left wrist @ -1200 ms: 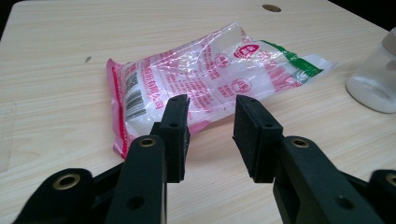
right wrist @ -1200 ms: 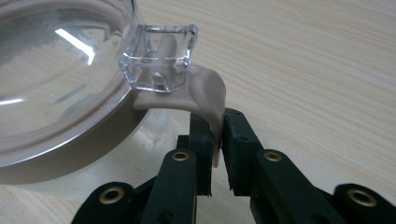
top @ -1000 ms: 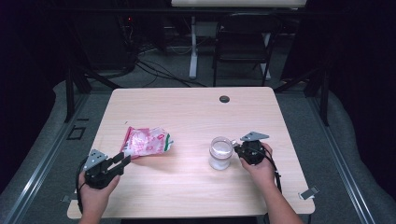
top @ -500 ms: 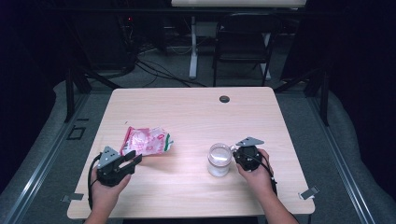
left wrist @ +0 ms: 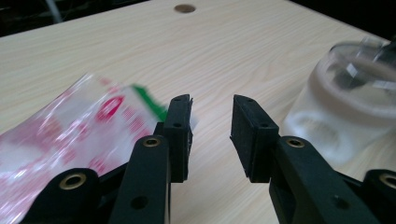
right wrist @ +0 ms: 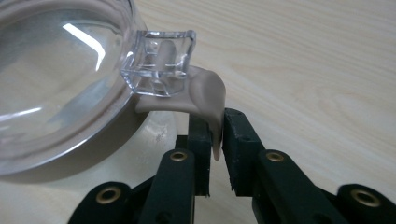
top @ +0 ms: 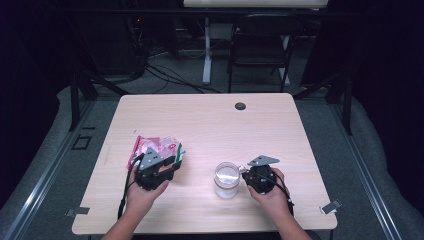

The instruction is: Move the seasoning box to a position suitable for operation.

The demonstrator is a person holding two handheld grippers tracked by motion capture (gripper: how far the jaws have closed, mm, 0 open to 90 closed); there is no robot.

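Observation:
A clear glass jar with a glass lid stands on the wooden table, front right of centre. My right gripper is shut on the beige rubber tab that sticks out under the lid's clear clasp; from above, the right gripper sits against the jar's right side. A red, white and green plastic bag lies flat at front left. My left gripper is at the bag's near right corner, open; between its jaws is bare table. The bag is to their left, the jar to their right.
A small dark round grommet sits in the table near its far edge. Behind the table are a folding chair and cables on the floor. Metal clips stick out at the table's front corners.
My left gripper has moved right and forward to the bag's near corner. The right gripper has drawn the jar a little toward the front edge and left.

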